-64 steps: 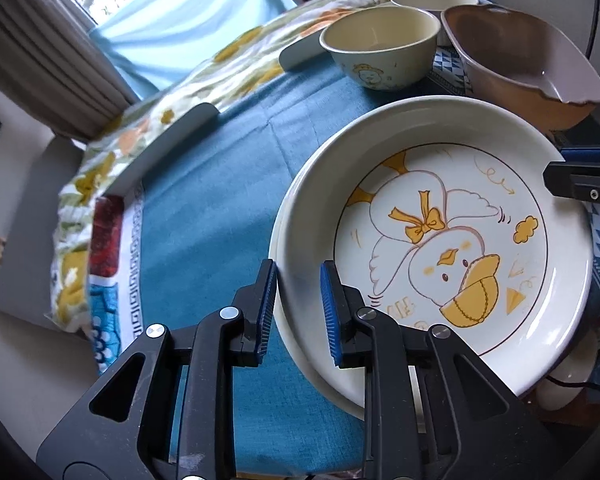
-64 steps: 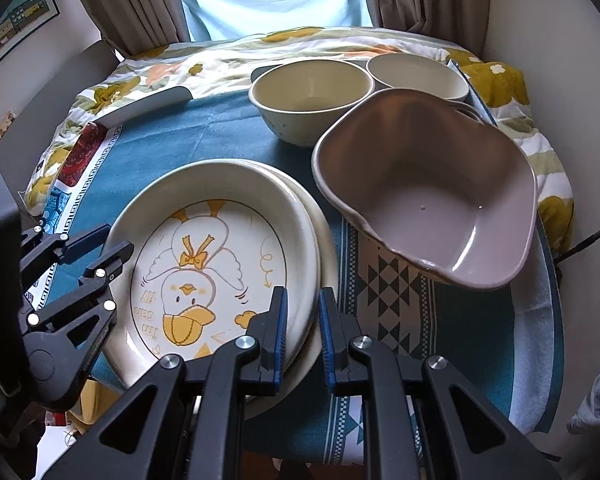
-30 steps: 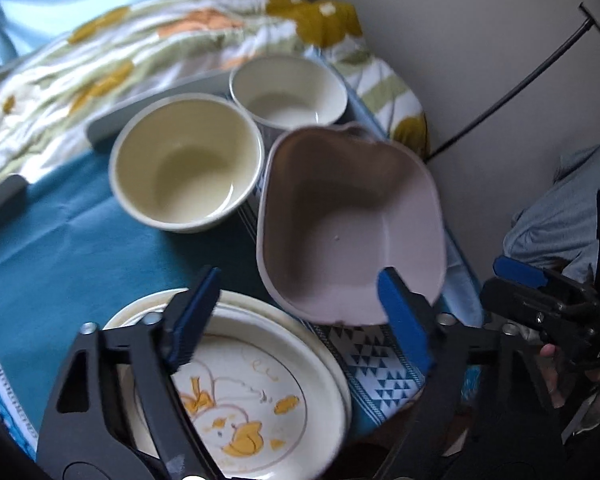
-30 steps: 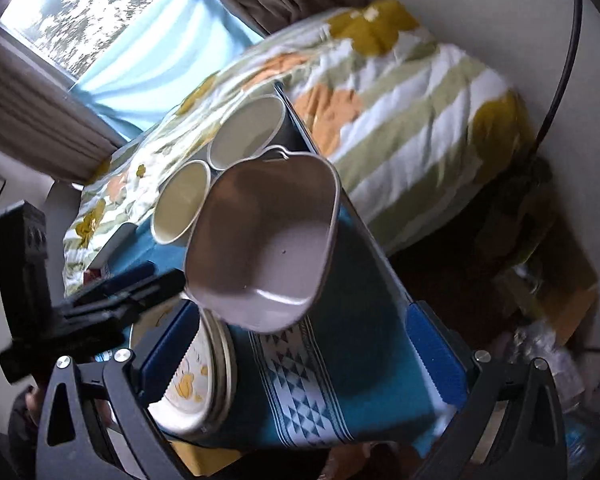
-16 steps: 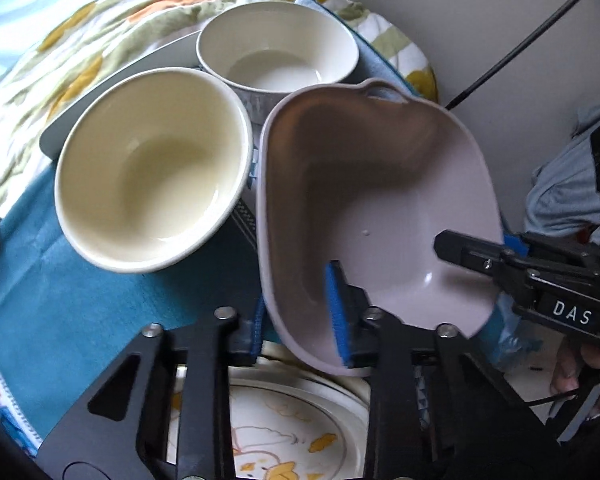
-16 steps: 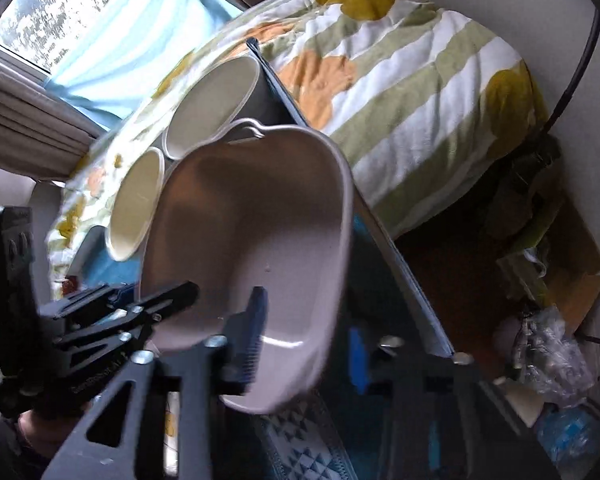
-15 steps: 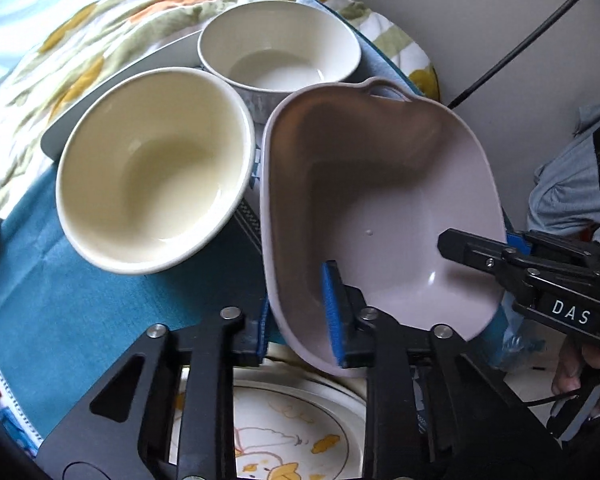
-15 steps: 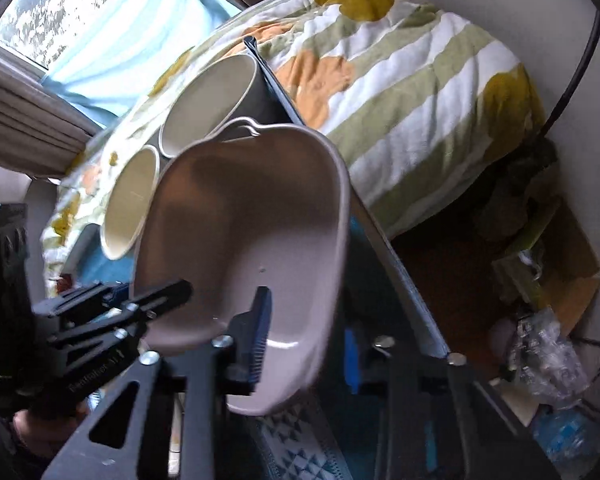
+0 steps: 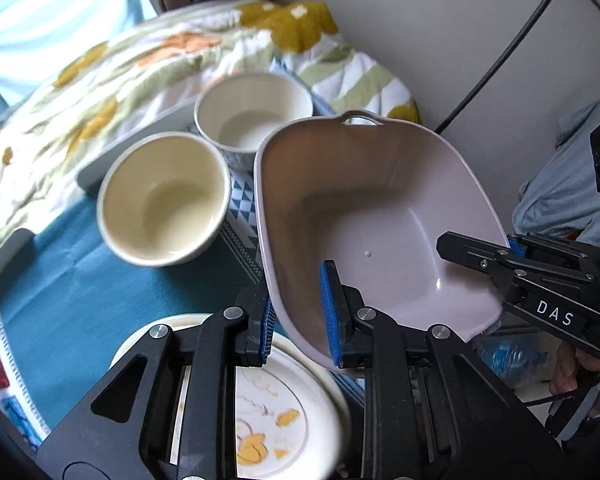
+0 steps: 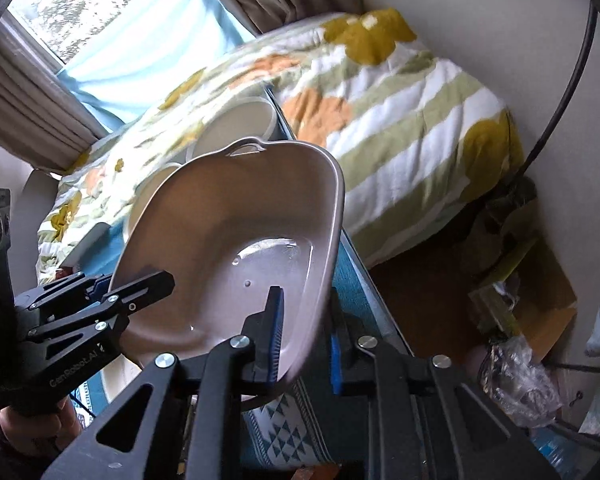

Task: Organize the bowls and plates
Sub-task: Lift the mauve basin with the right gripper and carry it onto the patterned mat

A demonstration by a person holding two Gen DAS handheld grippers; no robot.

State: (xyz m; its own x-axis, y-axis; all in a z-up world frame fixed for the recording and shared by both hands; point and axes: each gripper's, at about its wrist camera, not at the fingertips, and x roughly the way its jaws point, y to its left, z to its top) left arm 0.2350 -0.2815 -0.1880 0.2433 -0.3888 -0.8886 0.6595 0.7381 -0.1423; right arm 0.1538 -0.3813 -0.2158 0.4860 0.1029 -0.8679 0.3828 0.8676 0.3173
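Left tongs [image 9: 298,312] clamped on the near rim of the mauve basin [image 9: 364,216], one blue pad inside, one outside. Right tongs [image 10: 305,342] pinching the same basin's opposite rim at about 3 o'clock in the left wrist view. Basin lifted and tilted, off the teal cloth [image 9: 76,280] of the worktop. Below it, at 6 o'clock, the duck plate [image 9: 276,412] on a second plate. Cream bowl [image 9: 162,198] at 10 o'clock, white bowl [image 9: 254,120] just behind at 11 o'clock, close beside it.
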